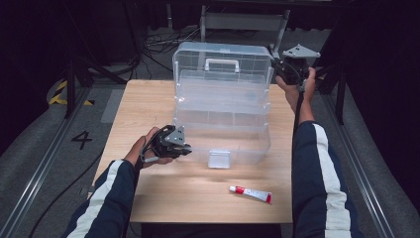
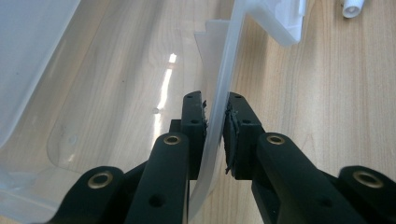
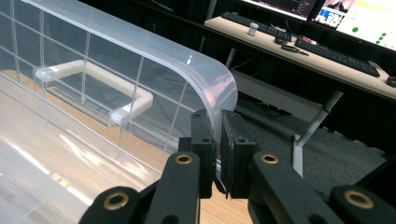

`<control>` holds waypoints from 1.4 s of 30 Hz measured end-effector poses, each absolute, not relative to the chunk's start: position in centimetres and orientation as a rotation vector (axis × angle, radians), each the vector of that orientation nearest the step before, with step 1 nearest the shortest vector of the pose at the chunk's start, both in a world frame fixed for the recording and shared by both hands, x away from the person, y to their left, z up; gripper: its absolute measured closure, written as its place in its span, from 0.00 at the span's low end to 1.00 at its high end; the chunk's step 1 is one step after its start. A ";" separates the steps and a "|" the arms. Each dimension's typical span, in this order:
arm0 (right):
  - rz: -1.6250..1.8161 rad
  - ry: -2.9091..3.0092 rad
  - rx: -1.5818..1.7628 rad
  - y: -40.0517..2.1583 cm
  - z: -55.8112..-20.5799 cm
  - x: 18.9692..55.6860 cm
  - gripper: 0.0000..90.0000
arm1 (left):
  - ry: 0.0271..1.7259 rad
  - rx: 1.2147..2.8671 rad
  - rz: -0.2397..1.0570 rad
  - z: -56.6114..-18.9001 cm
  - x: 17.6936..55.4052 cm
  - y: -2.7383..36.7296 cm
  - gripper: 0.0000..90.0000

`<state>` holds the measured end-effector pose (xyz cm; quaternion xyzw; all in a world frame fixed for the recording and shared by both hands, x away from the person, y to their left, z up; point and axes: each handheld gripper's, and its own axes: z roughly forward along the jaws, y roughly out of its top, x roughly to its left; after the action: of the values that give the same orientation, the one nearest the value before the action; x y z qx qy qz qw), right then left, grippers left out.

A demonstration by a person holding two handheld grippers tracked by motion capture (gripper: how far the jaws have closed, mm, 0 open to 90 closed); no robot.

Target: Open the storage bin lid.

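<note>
Nearest the high camera, two forearms in dark sleeves with white stripes reach over the wooden table, and between them, close to the front edge, lies a small white tube with a red end. Beyond it stands a clear plastic storage box, open, its lid raised upright at the back with a white handle facing forward. A small latch tab hangs at the middle of the box's front wall.

At the box's front left corner, the left gripper holds on: in the left gripper view its black jaws stand close together with the thin front rim of the box clamped between the pads. Up at the lid's top right corner sits the right gripper; in the right gripper view its jaws are nearly together on the lid's curved edge, though whether both pads truly press the plastic is hard to judge from that angle.
</note>
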<state>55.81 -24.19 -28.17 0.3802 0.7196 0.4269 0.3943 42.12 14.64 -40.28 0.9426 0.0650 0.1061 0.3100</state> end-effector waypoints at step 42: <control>0.996 1.889 1.029 -23.6 -29.4 61.6 0.93 | 0.173 2.491 0.284 -40.3 42.1 14.6 0.89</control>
<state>61.65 -23.57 -29.43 0.4021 0.7384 0.3892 0.3763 42.07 14.63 -40.29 0.9426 0.0656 0.1077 0.3092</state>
